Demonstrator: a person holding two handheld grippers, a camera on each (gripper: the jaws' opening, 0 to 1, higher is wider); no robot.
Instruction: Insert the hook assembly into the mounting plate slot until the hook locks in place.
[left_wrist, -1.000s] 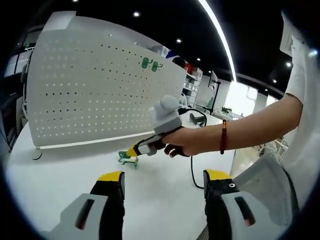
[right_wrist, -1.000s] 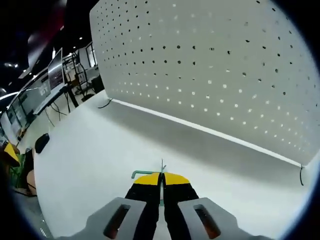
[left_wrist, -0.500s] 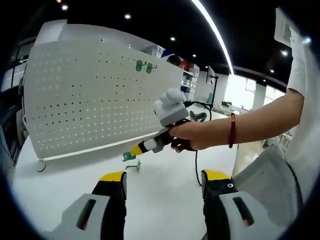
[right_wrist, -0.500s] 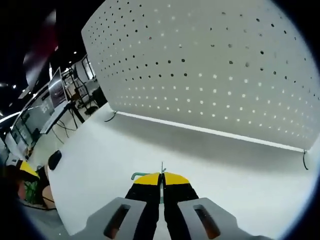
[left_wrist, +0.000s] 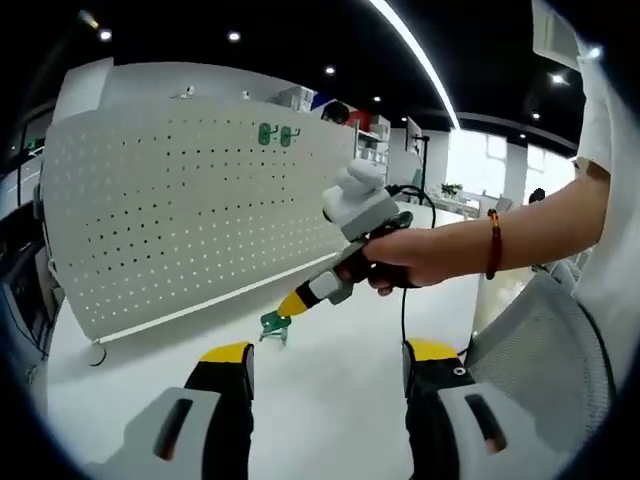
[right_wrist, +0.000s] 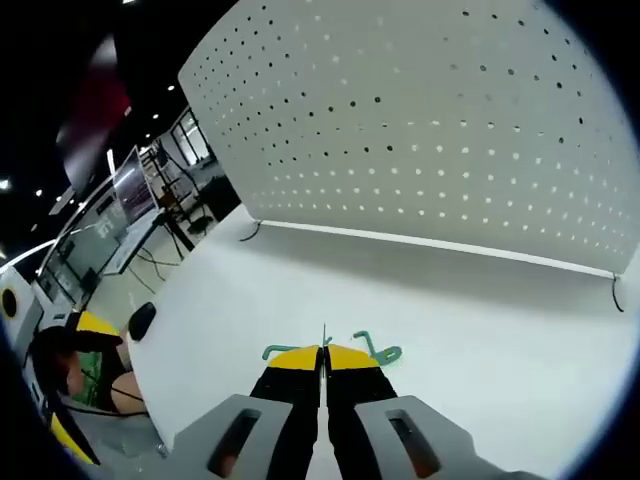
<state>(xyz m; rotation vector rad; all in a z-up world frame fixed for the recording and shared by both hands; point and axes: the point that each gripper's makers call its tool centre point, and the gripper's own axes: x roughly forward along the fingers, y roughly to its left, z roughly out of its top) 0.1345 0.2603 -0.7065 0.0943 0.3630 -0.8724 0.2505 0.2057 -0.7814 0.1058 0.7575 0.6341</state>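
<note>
- White perforated metal mounting plate (left_wrist: 190, 220) standing upright on a white table (left_wrist: 320, 380), filling the ten to twelve o'clock part of the left gripper view; same plate (right_wrist: 420, 130) across the upper half of the right gripper view.
- Two green hooks (left_wrist: 272, 134) already hung near the plate's top edge, at about eleven o'clock in the left gripper view.
- Right gripper (left_wrist: 291, 305), yellow-tipped with black jaws, held in a person's hand (left_wrist: 420, 262) reaching in from three o'clock, just above the table.
- Small green wire hook assembly (left_wrist: 274, 326) pinched at that gripper's tip, near centre of the left gripper view, well short of the plate.
- In the right gripper view, right gripper (right_wrist: 324, 356) rising from six o'clock, jaws pressed together on the green hook assembly (right_wrist: 372, 348), its curled ends sticking out to either side of the yellow tips.
- Left gripper (left_wrist: 328, 352) at six o'clock in its own view, jaws spread wide apart, grasping nothing.
- Progress judged early: hook assembly picked up and clear of the table, but not yet carried to the plate.
- Left to do, by this reading: raise the assembly to a free slot, line up its prongs, push in until locked.
</note>
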